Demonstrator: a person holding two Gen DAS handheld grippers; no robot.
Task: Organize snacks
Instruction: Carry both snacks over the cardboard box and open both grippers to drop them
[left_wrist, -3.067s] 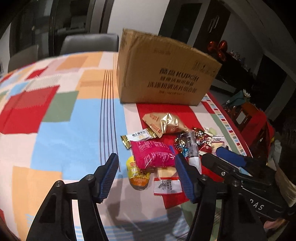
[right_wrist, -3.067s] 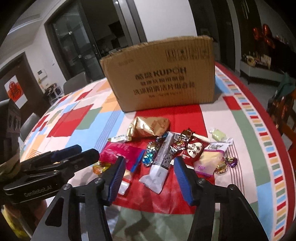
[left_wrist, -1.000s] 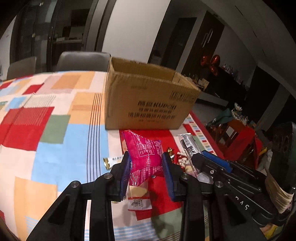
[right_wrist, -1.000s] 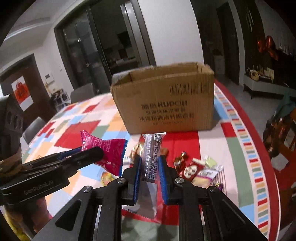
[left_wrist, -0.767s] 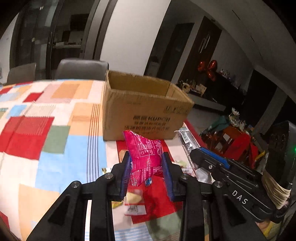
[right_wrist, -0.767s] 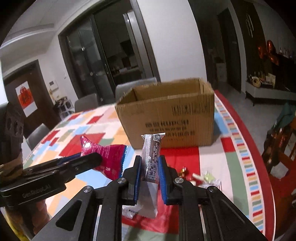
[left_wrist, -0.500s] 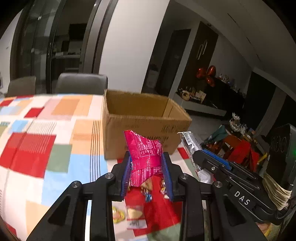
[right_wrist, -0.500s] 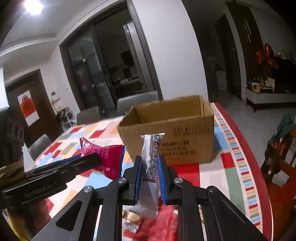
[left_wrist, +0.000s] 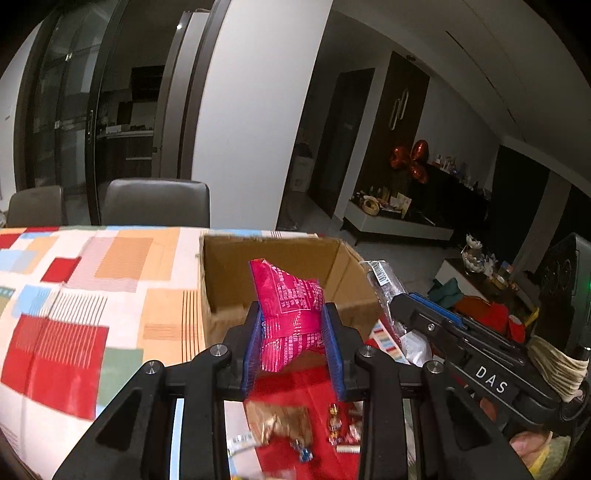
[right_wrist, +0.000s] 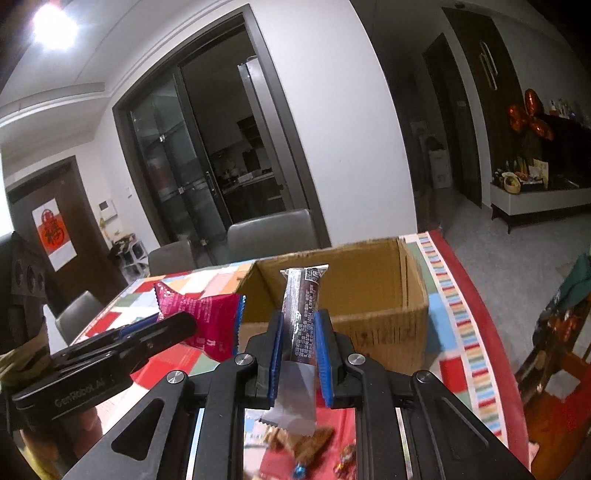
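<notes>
Tablecloth (left_wrist: 66, 295) in a patchwork of red, orange, blue and white spreads out to the left of the left gripper (left_wrist: 293, 343), with two grey chairs (left_wrist: 155, 201) at the table's far edge. That gripper is clamped on a pink snack packet (left_wrist: 291, 314), its blue pads pressing both sides so the packet bulges upward between them, tilted slightly left at the top. Straight ahead of the fingertips stands the open cardboard box (left_wrist: 229, 269), flaps up; the packet hangs in front of and just above its near wall. Below the gripper, on a red patch of cloth, lie a gold-brown packet (left_wrist: 277, 421) and several small wrapped candies (left_wrist: 340, 424), blurred.

To the right, the right gripper (right_wrist: 299, 354) is squeezed shut on a long dark snack bar (right_wrist: 301, 321) in a clear-ended wrapper, held upright, its crimped top rising above the fingertips and its silver tail hanging below them. The box (right_wrist: 369, 295) sits directly beyond this gripper too, its near rim just behind the bar. From this view the left gripper (right_wrist: 173, 328) reaches in from the left with the pink packet (right_wrist: 207, 317) near the box's left corner. A striped border (right_wrist: 465, 332) runs along the table edge to the right of the box.
</notes>
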